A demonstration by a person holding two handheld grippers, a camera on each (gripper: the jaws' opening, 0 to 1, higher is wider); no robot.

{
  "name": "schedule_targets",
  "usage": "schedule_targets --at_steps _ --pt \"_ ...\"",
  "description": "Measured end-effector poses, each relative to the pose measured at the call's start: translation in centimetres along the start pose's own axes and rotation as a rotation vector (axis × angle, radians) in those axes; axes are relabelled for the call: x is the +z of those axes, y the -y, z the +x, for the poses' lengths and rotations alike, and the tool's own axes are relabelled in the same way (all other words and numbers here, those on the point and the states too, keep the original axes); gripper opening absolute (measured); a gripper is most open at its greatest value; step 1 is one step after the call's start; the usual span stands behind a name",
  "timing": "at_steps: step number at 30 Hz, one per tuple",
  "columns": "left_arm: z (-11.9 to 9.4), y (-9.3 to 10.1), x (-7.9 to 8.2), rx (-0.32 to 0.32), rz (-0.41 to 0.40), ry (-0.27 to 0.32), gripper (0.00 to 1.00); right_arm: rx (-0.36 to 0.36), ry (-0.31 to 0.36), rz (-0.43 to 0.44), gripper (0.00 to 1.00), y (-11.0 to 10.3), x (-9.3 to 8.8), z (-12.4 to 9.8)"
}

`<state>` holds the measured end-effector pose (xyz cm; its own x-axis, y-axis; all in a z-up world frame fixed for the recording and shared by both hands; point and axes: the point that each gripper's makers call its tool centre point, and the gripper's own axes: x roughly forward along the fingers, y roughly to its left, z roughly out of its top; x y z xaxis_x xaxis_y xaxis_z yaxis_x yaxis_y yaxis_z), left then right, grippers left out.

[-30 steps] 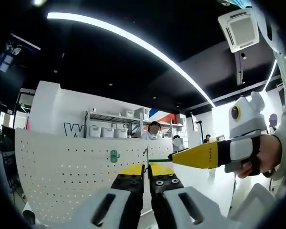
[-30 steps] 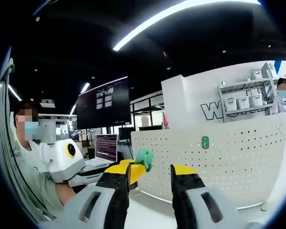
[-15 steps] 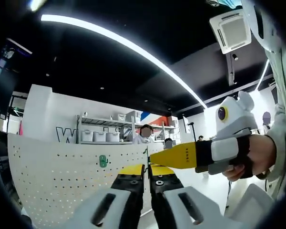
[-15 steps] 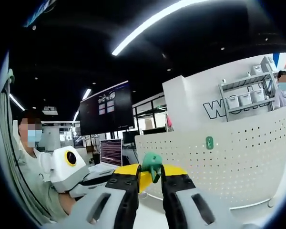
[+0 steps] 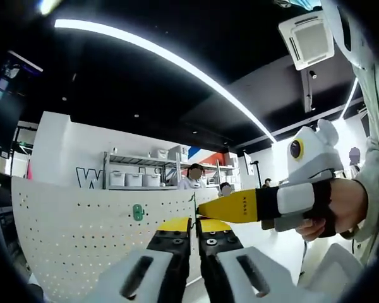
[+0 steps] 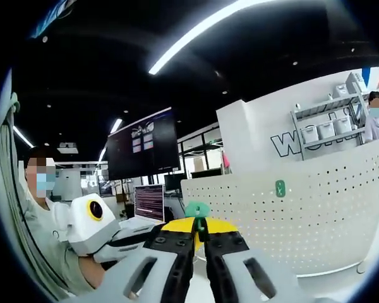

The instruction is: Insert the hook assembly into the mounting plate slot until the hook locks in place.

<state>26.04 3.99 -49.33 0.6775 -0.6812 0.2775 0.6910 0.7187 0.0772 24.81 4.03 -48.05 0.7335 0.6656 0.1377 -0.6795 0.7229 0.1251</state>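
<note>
In the left gripper view my left gripper (image 5: 194, 225) is shut on a thin green hook assembly (image 5: 194, 206), seen edge-on above the jaws. My right gripper (image 5: 235, 206) reaches in from the right, its yellow tip touching the hook. In the right gripper view my right gripper (image 6: 199, 228) is shut on the same green hook assembly (image 6: 197, 210), with the left gripper (image 6: 127, 235) coming in from the left behind it. The white perforated mounting plate (image 5: 76, 230) stands upright behind and carries a small green piece (image 5: 137, 212). That plate (image 6: 316, 214) and the green piece (image 6: 280, 188) also lie to the right in the right gripper view.
A person's hand (image 5: 344, 205) holds the right gripper. A person (image 6: 41, 214) sits at the left beside dark monitors (image 6: 142, 148). Shelving with white bins (image 5: 142, 177) and other people (image 5: 194, 175) lie behind the plate.
The right gripper's jaws have gone from wide open to shut on the green hook. The left gripper has stayed shut on it, and both views have shifted slightly.
</note>
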Motion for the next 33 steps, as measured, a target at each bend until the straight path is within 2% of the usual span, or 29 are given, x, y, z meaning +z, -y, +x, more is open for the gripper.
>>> schedule_targets --at_steps 6,17,27,33 --pt "-0.2 0.1 -0.5 -0.001 0.063 -0.030 0.04 0.019 -0.045 -0.022 0.01 -0.1 -0.7 0.0" --pt "-0.3 0.3 -1.0 -0.009 0.068 -0.056 0.05 0.009 -0.043 -0.062 0.00 0.1 -1.1 0.1" --pt "-0.7 0.7 -1.6 -0.019 0.068 -0.083 0.17 -0.014 -0.027 -0.053 0.00 0.9 -0.8 0.2" --pt "-1.2 0.2 -1.8 0.014 0.067 -0.102 0.33 -0.042 -0.008 -0.075 0.00 2.0 -0.3 0.2"
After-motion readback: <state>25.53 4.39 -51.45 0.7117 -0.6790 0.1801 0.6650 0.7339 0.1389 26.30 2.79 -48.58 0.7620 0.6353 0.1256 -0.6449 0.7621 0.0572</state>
